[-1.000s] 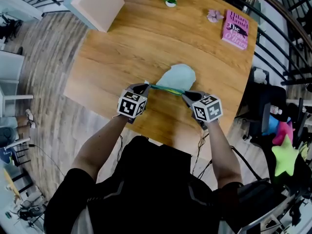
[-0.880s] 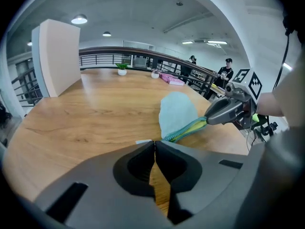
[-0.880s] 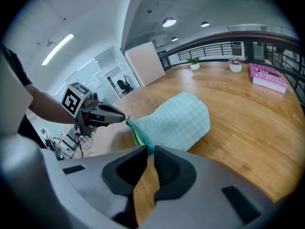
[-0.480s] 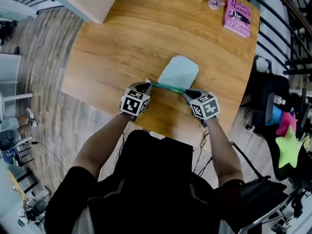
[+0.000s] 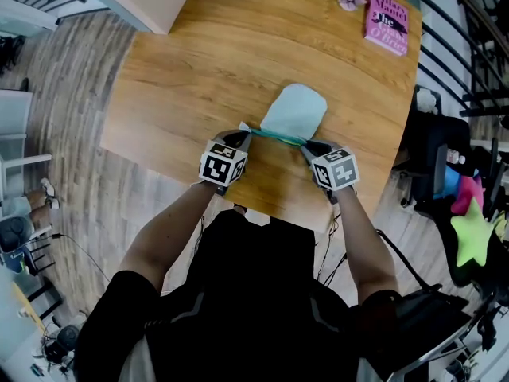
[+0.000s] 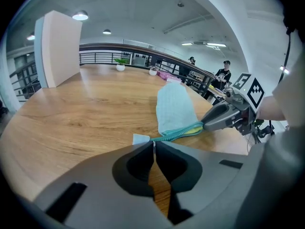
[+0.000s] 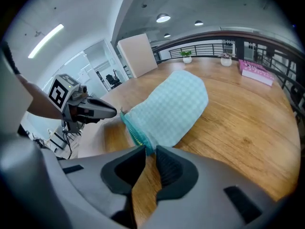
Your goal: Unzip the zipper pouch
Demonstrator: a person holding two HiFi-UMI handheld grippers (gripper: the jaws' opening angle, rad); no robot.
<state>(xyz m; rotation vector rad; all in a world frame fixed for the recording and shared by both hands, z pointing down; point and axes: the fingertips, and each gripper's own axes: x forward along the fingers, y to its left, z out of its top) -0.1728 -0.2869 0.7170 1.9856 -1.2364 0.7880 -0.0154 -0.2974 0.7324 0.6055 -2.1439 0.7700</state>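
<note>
Ahead of left hand-held gripper (image 6: 153, 143) | zipper pouch (image 6: 175, 109) | corner pinched

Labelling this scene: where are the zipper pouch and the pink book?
pale green checked fabric zipper pouch (image 5: 296, 110), head view, middle of cloth.
pink rectangular paper book (image 5: 387, 22), head view, cover centre.

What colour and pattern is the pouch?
The pouch is pale mint with a fine check, clearest in the right gripper view.
</note>
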